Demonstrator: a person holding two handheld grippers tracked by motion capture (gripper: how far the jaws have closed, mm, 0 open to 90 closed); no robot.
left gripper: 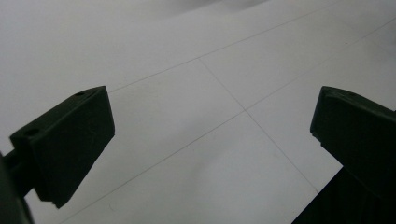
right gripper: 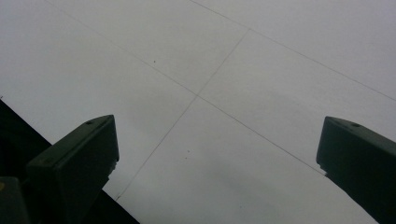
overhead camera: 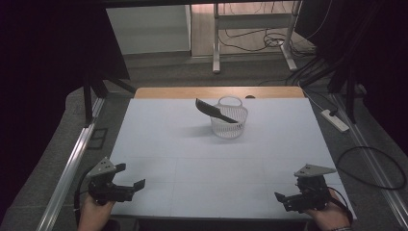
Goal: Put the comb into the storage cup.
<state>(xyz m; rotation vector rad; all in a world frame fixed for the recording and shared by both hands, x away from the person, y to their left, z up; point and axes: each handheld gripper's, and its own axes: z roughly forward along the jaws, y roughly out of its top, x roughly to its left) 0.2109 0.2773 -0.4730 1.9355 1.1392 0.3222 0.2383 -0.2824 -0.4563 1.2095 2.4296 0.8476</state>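
Note:
A white mesh basket (overhead camera: 230,122) stands on the white table (overhead camera: 192,163) toward the far middle. A flat black blade-like tool (overhead camera: 213,111) leans in it, one end sticking out over the rim to the left. My left gripper (overhead camera: 130,175) rests at the near left corner, held by a hand, with its jaws spread wide. In the left gripper view, the left gripper (left gripper: 212,135) has only bare table between its jaws. My right gripper (overhead camera: 288,190) sits at the near right corner, also open; the right gripper (right gripper: 217,154) frames bare table too. Both are far from the basket.
A wooden strip (overhead camera: 219,92) borders the table's far edge. A metal rail (overhead camera: 72,163) runs along the left side. On the right floor lie a white power strip (overhead camera: 335,120) and a looped black cable (overhead camera: 373,166). Desk legs and cables stand beyond.

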